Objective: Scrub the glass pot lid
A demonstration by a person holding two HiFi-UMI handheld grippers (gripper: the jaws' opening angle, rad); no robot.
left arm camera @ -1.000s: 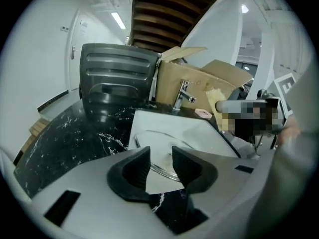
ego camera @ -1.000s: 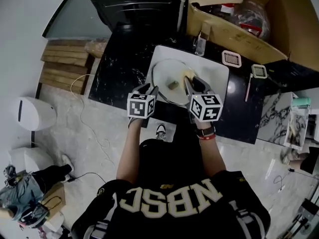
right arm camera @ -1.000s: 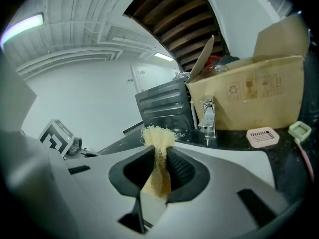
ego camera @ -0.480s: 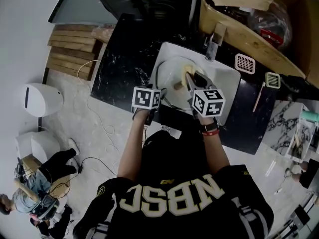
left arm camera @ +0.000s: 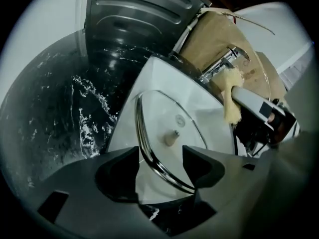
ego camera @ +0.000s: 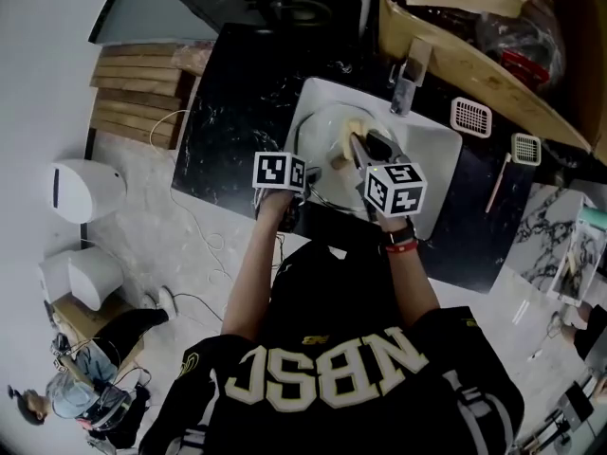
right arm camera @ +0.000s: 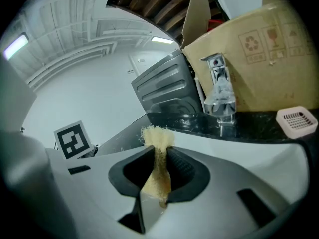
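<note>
In the white sink (ego camera: 432, 150) set into the black table (ego camera: 232, 112), the glass pot lid (left arm camera: 167, 116) lies knob (left arm camera: 171, 139) upward. The left claw (left arm camera: 160, 157) stands open, its jaws having just been opening. The lid's near metal rim shows in the gap between them, with neither pad pressing on it. The right claw (right arm camera: 160, 153) is clamped on a yellow fibrous scrub pad (right arm camera: 157, 136), held over the basin. The lid is judged stiff, fairly heavy, brittle under impact and probably slick against the basin. The banded rim appears the soundest place to hold it, with the knob as second choice. The pad looks soft and compressible.
</note>
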